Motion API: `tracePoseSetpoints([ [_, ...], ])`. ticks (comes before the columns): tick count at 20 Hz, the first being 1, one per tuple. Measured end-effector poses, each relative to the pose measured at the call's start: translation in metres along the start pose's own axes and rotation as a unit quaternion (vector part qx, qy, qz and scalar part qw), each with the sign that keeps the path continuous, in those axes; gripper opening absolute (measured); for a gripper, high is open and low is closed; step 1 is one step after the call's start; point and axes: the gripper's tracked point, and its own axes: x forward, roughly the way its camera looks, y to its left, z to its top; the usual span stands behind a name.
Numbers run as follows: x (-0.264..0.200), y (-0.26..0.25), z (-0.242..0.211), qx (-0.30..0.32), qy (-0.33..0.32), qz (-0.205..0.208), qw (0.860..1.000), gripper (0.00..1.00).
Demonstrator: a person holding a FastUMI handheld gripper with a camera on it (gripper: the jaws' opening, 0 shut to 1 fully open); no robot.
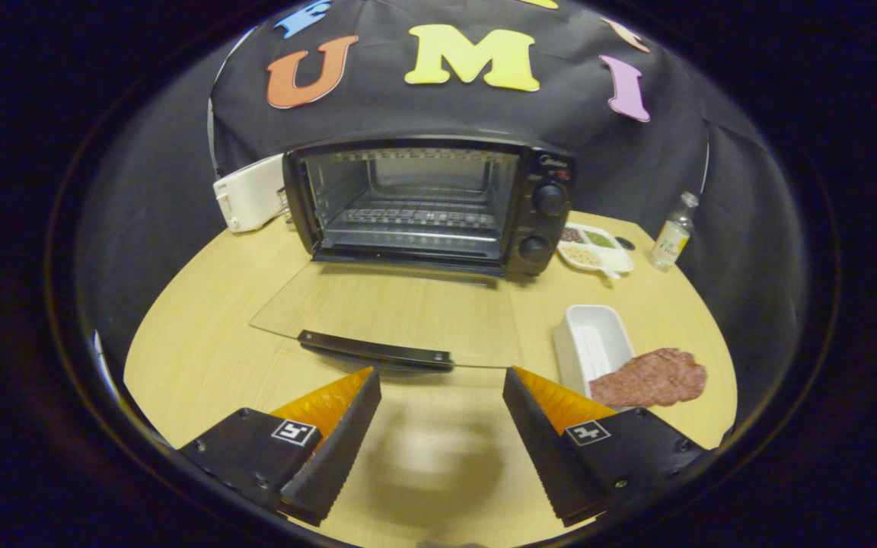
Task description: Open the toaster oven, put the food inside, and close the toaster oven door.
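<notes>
The black toaster oven stands at the back of the round wooden table. Its glass door lies folded down flat toward me, the dark handle just ahead of my fingers. Inside, a wire rack shows with nothing on it. A flat piece of raw reddish meat lies over the near end of a white rectangular dish, right of the door and just beyond my right finger. My gripper is open, nothing between its fingers, hovering over the table just short of the door handle.
A white appliance stands left of the oven. A white divided plate with seasonings sits by the oven's right side, and a small clear bottle beyond it. The table edge curves close behind the meat.
</notes>
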Motion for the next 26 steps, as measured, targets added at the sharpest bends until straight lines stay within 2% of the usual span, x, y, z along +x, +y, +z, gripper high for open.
tracePoseSetpoints([
  [7,-0.067,-0.167,-0.002,0.025,-0.021,-0.086,0.996,1.00],
  [9,-0.070,-0.202,-0.003,0.042,-0.018,-0.093,0.995,1.00],
  [11,-0.062,-0.227,-0.005,0.058,-0.010,-0.082,0.995,1.00],
  [14,-0.035,-0.236,-0.010,0.076,0.020,-0.020,0.997,1.00],
  [16,-0.010,-0.228,-0.008,0.096,0.040,0.050,0.993,0.99],
  [19,0.012,-0.202,-0.010,0.136,0.088,0.178,0.971,0.90],
  [21,0.022,-0.196,-0.014,0.165,0.127,0.222,0.953,0.79],
  [23,0.025,-0.189,-0.012,0.199,0.151,0.262,0.932,0.61],
  [26,0.021,-0.174,-0.016,0.231,0.187,0.296,0.908,0.35],
])
